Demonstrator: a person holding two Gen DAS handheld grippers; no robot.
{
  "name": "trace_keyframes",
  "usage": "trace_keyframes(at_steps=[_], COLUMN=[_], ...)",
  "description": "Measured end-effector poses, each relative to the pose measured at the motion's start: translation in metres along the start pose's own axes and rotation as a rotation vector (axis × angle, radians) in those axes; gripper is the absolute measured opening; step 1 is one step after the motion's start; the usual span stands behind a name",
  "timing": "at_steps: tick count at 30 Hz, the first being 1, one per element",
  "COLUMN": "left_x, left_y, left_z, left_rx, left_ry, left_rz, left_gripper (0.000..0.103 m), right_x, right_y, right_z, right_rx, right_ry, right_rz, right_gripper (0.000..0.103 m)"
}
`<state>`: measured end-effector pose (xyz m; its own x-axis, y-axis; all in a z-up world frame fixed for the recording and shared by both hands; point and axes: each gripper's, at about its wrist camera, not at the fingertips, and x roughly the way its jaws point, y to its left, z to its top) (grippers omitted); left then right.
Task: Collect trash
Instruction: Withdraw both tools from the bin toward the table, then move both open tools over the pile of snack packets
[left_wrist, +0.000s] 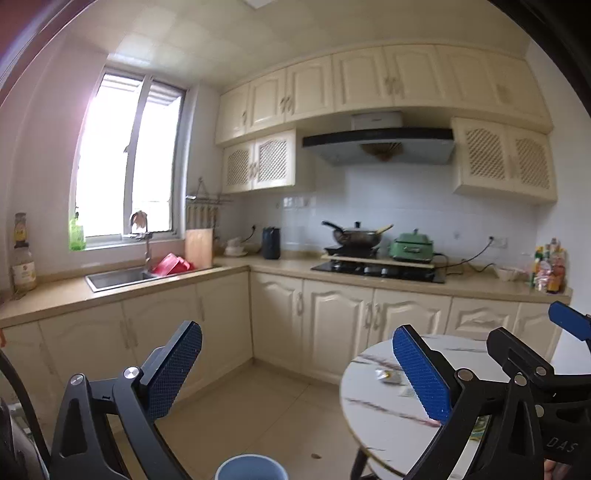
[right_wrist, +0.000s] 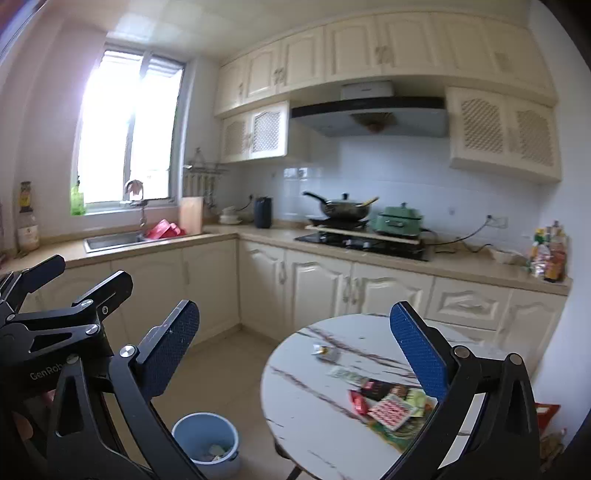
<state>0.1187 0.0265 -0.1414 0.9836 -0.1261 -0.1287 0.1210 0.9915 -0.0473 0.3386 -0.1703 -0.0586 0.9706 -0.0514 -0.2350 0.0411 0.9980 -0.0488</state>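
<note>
Several snack wrappers (right_wrist: 388, 406) lie in a pile on the near right side of a round white marble table (right_wrist: 306, 413). A small silver wrapper (right_wrist: 325, 350) and a green-and-white one (right_wrist: 347, 374) lie apart from the pile, further in. The silver wrapper (left_wrist: 388, 376) also shows in the left wrist view. A blue bin (right_wrist: 205, 439) stands on the floor left of the table, with some scraps inside. My right gripper (right_wrist: 293, 350) is open and empty, high above the table's near edge. My left gripper (left_wrist: 295, 373) is open and empty beside it, over the floor and the bin (left_wrist: 251, 467).
Cream kitchen cabinets run along the back and left, with a sink (right_wrist: 114, 240), a hob with a wok (right_wrist: 343, 208) and a green cooker (right_wrist: 399, 219). Bottles (right_wrist: 550, 254) stand at the counter's right end. A tiled floor (right_wrist: 221, 369) lies between table and cabinets.
</note>
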Motion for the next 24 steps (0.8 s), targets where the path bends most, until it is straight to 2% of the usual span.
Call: trace_keyframes(at_steps=[4, 12, 18, 24], left_x=[-0.018, 0.0, 0.044, 0.107], left_y=[-0.009, -0.033, -0.051, -0.071], left_z=[-0.012, -0.014, -0.001, -0.002], left_rx=[0.021, 0.051, 0.085, 0.114], left_ry=[-0.026, -0.021, 0.036, 0.164], left_rz=[-0.021, -0.061, -0.126, -0.173], left_gripper=[0.102, 0.102, 0.102, 0.102], right_x=[-0.015, -0.021, -0.019, -0.001], right_y=[-0.018, -0.052, -0.084, -0.135], right_z=[-0.001, -0.007, -0.019, -0.041], right_rx=[0.012, 0.049, 0.076, 0.131], right_ry=[-0.022, -0.012, 0.02, 0.105], right_rz=[-0.044, -0.096, -0.143, -0.221], right_gripper=[0.103, 0.103, 0.103, 0.103])
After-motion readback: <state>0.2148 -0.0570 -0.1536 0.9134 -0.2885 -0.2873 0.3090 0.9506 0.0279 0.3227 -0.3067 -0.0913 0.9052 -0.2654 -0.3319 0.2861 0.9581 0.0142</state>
